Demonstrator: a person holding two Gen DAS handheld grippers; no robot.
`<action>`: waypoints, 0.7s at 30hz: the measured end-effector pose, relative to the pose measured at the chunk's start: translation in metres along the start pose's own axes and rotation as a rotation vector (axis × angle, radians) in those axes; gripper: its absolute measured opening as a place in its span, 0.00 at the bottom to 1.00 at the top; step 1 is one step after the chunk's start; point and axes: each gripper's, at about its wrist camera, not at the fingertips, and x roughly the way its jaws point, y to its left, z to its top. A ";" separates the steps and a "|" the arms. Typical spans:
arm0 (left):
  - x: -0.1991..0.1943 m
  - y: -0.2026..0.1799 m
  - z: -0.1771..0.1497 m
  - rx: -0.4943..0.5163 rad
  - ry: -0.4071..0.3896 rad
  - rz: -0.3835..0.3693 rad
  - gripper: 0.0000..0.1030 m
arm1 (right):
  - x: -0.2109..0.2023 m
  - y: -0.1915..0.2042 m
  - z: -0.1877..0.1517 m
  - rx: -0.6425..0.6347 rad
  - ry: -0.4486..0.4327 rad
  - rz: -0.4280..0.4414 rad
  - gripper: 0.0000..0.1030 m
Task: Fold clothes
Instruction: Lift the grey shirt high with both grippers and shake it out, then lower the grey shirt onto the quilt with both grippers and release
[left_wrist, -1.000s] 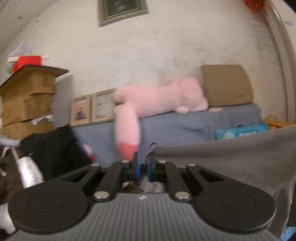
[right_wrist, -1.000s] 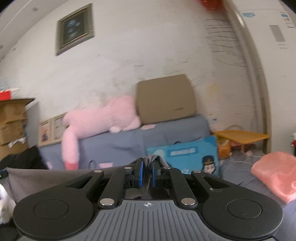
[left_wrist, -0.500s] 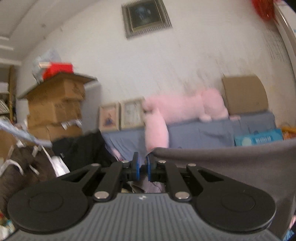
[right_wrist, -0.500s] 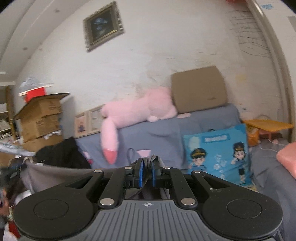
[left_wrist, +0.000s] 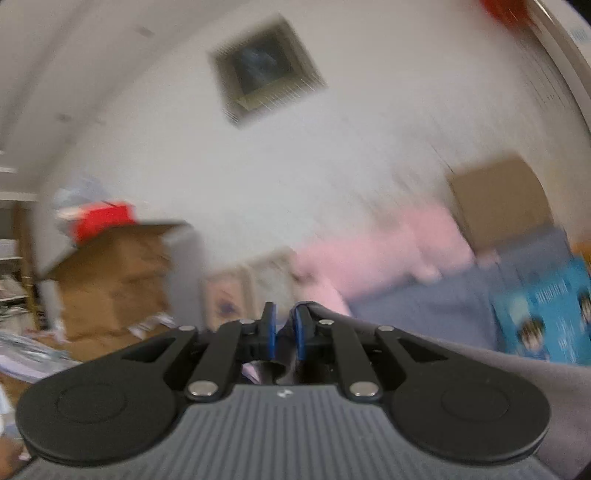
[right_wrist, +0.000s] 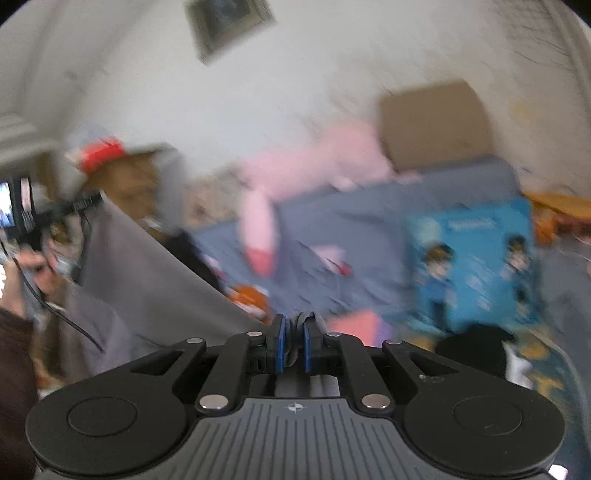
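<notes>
A grey garment (left_wrist: 480, 365) hangs stretched between my two grippers, held up in the air. My left gripper (left_wrist: 282, 332) is shut on one corner of it, and the cloth runs off to the right and down. My right gripper (right_wrist: 294, 341) is shut on another corner, and the cloth (right_wrist: 147, 273) spreads to the left, up toward the other gripper and the hand (right_wrist: 33, 254) holding it. Both views are blurred by motion.
A sofa with a blue-grey cover (right_wrist: 369, 221) stands ahead, with a pink plush toy (right_wrist: 306, 166), a tan cushion (right_wrist: 432, 125) and a blue cartoon pillow (right_wrist: 476, 258). Stacked cardboard boxes (left_wrist: 110, 280) stand left. A framed picture (left_wrist: 262, 70) hangs on the white wall.
Both grippers have swung upward and tilted, still holding the garment. The left gripper now sits higher than the right, and the cloth slopes between them. The views have become blurred.
</notes>
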 end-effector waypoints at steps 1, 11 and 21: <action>0.026 -0.027 -0.017 0.009 0.047 -0.035 0.11 | 0.015 -0.009 -0.011 -0.007 0.029 -0.053 0.09; 0.185 -0.240 -0.159 0.056 0.362 -0.253 0.10 | 0.143 -0.126 -0.109 0.089 0.268 -0.450 0.08; 0.248 -0.357 -0.158 0.102 0.325 -0.317 0.07 | 0.187 -0.176 -0.130 0.113 0.323 -0.551 0.07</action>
